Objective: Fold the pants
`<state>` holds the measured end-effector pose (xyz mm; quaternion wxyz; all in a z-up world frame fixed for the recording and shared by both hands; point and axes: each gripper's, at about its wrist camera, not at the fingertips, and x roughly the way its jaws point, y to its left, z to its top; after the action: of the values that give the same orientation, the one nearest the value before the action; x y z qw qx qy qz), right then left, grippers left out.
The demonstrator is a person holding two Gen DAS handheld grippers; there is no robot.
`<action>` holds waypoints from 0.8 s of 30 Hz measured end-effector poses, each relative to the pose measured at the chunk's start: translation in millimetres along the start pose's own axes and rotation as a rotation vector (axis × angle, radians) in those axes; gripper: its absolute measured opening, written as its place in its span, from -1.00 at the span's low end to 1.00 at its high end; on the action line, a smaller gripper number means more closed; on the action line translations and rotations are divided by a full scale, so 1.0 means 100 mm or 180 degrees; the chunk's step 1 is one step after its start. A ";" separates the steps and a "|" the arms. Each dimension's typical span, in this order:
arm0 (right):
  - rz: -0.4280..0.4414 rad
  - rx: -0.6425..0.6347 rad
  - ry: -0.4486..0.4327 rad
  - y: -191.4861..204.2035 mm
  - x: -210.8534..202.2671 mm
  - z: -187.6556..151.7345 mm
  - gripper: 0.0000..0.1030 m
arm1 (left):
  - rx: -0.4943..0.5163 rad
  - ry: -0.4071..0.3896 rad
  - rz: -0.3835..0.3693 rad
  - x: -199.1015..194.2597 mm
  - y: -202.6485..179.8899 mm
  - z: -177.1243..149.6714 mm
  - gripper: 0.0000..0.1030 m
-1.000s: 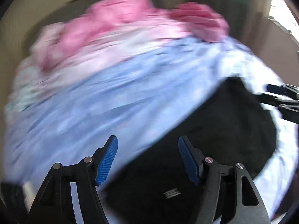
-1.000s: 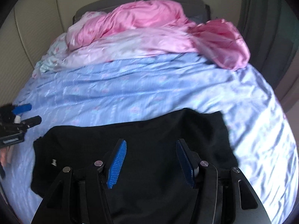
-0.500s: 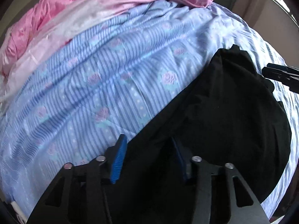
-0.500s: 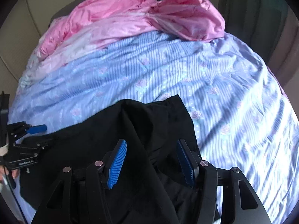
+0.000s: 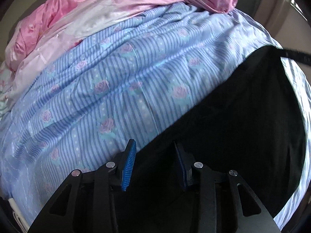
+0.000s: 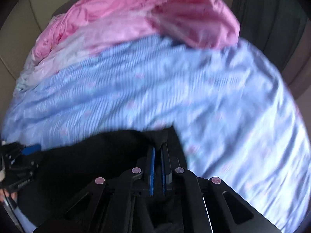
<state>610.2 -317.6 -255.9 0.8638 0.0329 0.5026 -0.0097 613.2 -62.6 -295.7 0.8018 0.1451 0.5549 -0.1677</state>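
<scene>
Black pants (image 5: pixel 243 116) lie on a blue striped bed sheet (image 5: pixel 116 87). My left gripper (image 5: pixel 153 143) points steeply down over their near left edge. Its jaws are closing with black cloth between them, and the ribbed left pad (image 5: pixel 128 165) still shows bare. In the right wrist view, my right gripper (image 6: pixel 158 147) is shut on a raised fold of the pants (image 6: pixel 87 165) at their right end. The left gripper (image 6: pixel 19 155) shows at the left edge of that blurred view. The right gripper (image 5: pixel 297 56) is a dark blur at the pants' far end.
A crumpled pink quilt (image 5: pixel 116 3) is heaped along the head of the bed, also in the right wrist view (image 6: pixel 136 19). The blue sheet (image 6: pixel 233 106) spreads right of the pants. Dark curtains (image 6: pixel 272 19) hang beyond the bed. A hand (image 6: pixel 7 194) shows at the left edge.
The right gripper's jaws went from wide apart to shut on a fold of the pants. The left jaws narrowed over the pants' edge. Both grippers came down closer to the bed.
</scene>
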 end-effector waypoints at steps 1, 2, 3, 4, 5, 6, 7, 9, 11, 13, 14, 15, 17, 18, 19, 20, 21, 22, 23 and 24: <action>-0.0053 -0.0053 -0.0020 -0.01 0.02 0.13 -0.89 | -0.0025 -0.0007 0.0070 0.01 -0.01 0.04 -0.25; -0.0113 -0.0129 0.0012 0.01 0.08 0.24 -0.89 | -0.0042 0.0002 0.0118 0.03 -0.01 0.07 -0.25; -0.0142 -0.0212 0.0068 0.03 0.14 0.32 -0.89 | -0.0066 0.0029 0.0172 0.05 0.00 0.10 -0.25; -0.0160 -0.0360 0.0162 0.06 0.25 0.41 -0.84 | -0.0081 0.0063 0.0193 0.08 0.00 0.12 -0.25; -0.0197 -0.0418 0.0197 0.06 0.30 0.45 -0.77 | -0.0095 0.0100 0.0222 0.09 0.01 0.14 -0.22; -0.0276 -0.0444 0.0228 0.05 0.32 0.47 -0.57 | -0.0106 0.0100 0.0245 0.07 0.00 0.15 -0.22; -0.0344 -0.0432 0.0175 0.00 0.28 0.47 -0.25 | -0.0114 0.0075 0.0273 0.04 0.00 0.16 -0.21; -0.0416 -0.0376 -0.0075 -0.10 0.06 0.40 0.10 | -0.0131 -0.0070 0.0351 -0.11 -0.03 0.18 -0.11; -0.0409 -0.0370 -0.0243 -0.19 -0.18 0.26 0.10 | -0.0132 -0.0260 0.0383 -0.34 -0.13 0.20 -0.02; -0.0219 -0.0387 -0.0317 -0.29 -0.43 0.00 0.10 | -0.0053 -0.0442 0.0331 -0.56 -0.29 0.17 0.05; -0.0163 -0.0389 -0.0343 -0.32 -0.51 -0.10 0.10 | 0.0030 -0.0528 0.0306 -0.67 -0.41 0.12 0.10; -0.0118 -0.0345 -0.0372 -0.38 -0.64 -0.29 0.10 | 0.0101 -0.0612 0.0291 -0.77 -0.54 0.05 0.12; -0.0032 -0.0193 -0.0348 -0.49 -0.77 -0.57 0.10 | 0.0175 -0.0686 0.0205 -0.89 -0.74 -0.07 0.16; 0.0005 -0.0095 -0.0331 -0.53 -0.81 -0.70 0.10 | 0.0185 -0.0681 0.0127 -0.92 -0.84 -0.13 0.17; 0.0043 -0.0001 -0.0297 -0.58 -0.83 -0.83 0.10 | 0.0178 -0.0664 0.0046 -0.95 -0.94 -0.19 0.17; 0.0085 0.0075 -0.0265 -0.62 -0.85 -0.97 0.10 | 0.0174 -0.0650 -0.0007 -0.97 -1.02 -0.23 0.18; 0.0110 0.0145 -0.0222 -0.66 -0.83 -1.09 0.09 | 0.0172 -0.0623 -0.0057 -0.98 -1.11 -0.29 0.20; 0.0120 0.0233 -0.0128 -0.70 -0.79 -1.20 0.08 | 0.0177 -0.0601 -0.0079 -0.98 -1.18 -0.35 0.20; 0.0143 0.0283 -0.0066 -0.72 -0.74 -1.26 0.06 | 0.0185 -0.0574 -0.0108 -0.97 -1.27 -0.40 0.20; 0.0159 0.0335 -0.0008 -0.75 -0.69 -1.33 0.03 | 0.0185 -0.0551 -0.0131 -0.96 -1.35 -0.44 0.20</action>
<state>456.3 -384.9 -264.8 0.8615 0.0908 0.4993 -0.0146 486.4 -155.3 -226.8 0.8386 0.1420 0.4812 -0.2120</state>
